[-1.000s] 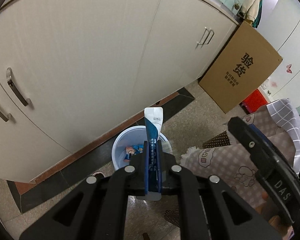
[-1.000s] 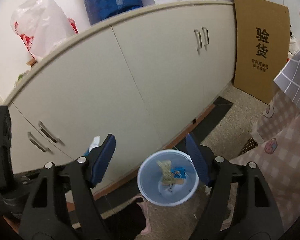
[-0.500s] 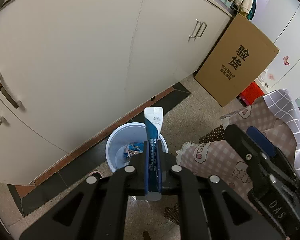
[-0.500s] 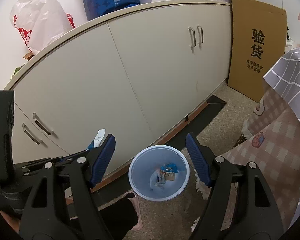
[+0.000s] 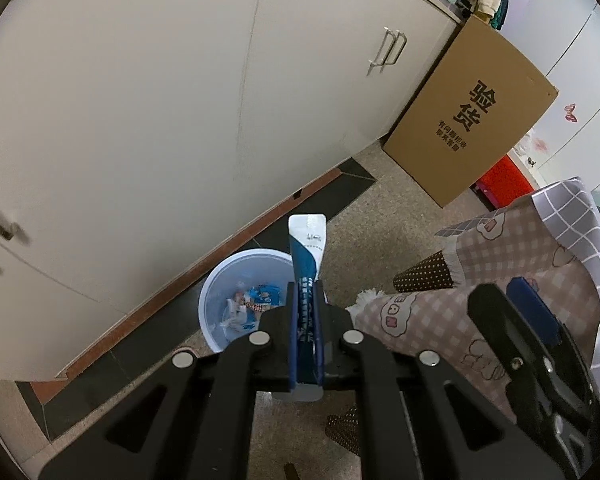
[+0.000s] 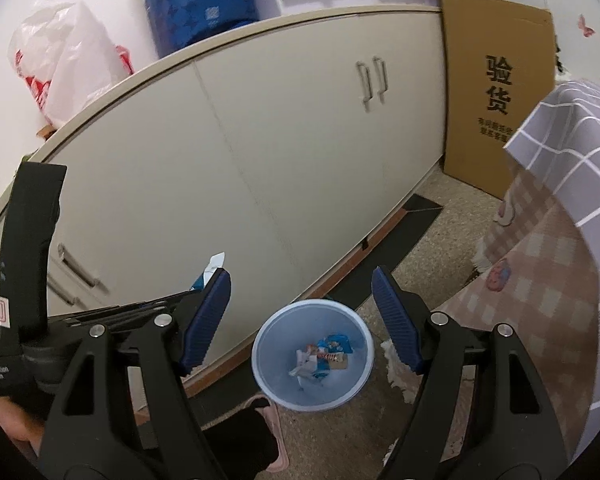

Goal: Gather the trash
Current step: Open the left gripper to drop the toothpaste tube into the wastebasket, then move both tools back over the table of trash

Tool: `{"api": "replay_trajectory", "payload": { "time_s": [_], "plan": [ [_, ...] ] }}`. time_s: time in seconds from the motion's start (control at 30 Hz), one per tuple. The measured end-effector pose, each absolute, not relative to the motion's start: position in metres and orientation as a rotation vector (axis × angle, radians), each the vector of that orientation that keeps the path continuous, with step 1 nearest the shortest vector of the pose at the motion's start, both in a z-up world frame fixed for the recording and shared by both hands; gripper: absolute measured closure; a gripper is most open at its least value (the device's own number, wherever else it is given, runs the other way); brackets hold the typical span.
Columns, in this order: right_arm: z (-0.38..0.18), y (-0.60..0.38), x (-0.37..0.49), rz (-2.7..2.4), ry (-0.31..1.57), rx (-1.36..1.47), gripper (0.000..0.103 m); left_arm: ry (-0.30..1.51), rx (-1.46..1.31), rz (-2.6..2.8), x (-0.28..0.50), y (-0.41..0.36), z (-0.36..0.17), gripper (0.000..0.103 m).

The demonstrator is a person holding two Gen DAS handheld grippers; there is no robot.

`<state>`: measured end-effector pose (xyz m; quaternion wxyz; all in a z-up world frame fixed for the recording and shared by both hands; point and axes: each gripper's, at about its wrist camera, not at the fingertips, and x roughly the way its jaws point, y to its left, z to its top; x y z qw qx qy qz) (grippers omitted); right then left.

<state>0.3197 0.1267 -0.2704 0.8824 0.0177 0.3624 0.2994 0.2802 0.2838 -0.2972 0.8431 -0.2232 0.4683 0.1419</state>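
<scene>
A cardboard box (image 5: 468, 112) (printed black characters) leans against cream cabinets (image 5: 160, 92) beside checked cloth (image 5: 512, 264).

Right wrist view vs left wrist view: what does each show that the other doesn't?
Only the right wrist view: a white plastic bag and blue package on the cabinet top, and the open right gripper. Only the left wrist view: a red crate behind the cardboard. Both: the blue bin holding wrappers, and the left gripper clamping a blue-and-white sachet.

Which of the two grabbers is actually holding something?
The left gripper: shut on a blue-and-white sachet. The right gripper stands open and empty above the bin.
</scene>
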Motion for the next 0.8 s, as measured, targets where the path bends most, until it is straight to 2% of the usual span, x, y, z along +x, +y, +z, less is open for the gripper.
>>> {"api": "replay_trajectory", "payload": {
  "time_s": [0.07,0.13,0.2,0.23,0.57,0.8],
  "plan": [
    [-0.270,0.122,0.322,0.605,0.746,0.050,0.031,0.980,-0.469,0.295,0.284,0.283,-0.295,0.095],
    [-0.270,0.118,0.324,0.596,0.745,0.071,0.031,0.976,-0.458,0.293,0.288,0.282,-0.293,0.090],
    [-0.269,0.116,0.325,0.590,0.744,0.076,0.030,0.973,-0.459,0.309,0.288,0.281,-0.294,0.045],
    [-0.270,0.113,0.326,0.588,0.746,0.087,0.030,0.956,-0.455,0.334,0.287,0.281,-0.293,0.041],
    [-0.264,0.113,0.325,0.623,0.778,0.109,0.029,0.947,-0.472,0.349,0.276,0.278,-0.290,0.037],
    [-0.245,0.116,0.313,0.689,0.789,0.131,0.029,0.899,-0.519,0.388,0.249,0.284,-0.268,0.036]
  ]
}}
